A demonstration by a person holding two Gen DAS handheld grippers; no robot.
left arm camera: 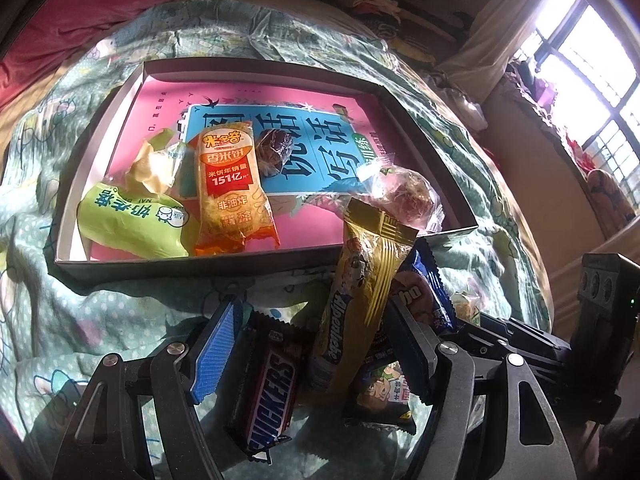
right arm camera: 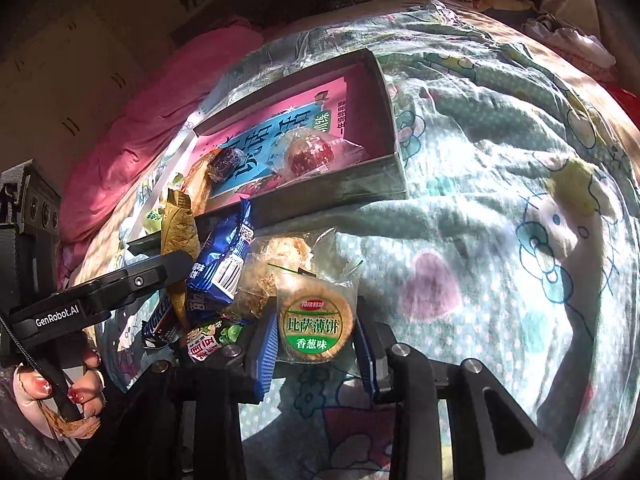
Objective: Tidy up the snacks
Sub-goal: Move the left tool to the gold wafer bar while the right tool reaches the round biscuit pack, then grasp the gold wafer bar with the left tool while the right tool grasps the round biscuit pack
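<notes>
A rumpled cotton quilt [right arm camera: 500,208], mint with cartoon prints, covers the bed beside a sunlit barred window [left arm camera: 592,80]. On it lies a shallow grey cardboard box [left arm camera: 248,270] lined pink, crinkly packets inside. Just before the box, the left gripper [left arm camera: 316,344] gapes around a gold Alpenliebe stick [left arm camera: 360,300], unpressed; the right gripper [right arm camera: 316,344] pinches a round cracker pack [right arm camera: 316,322].

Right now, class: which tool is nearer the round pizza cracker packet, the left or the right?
Right. The right tool has the cracker packet between its fingers; the left tool sits beside it, straddling the gold Alpenliebe stick.
</notes>
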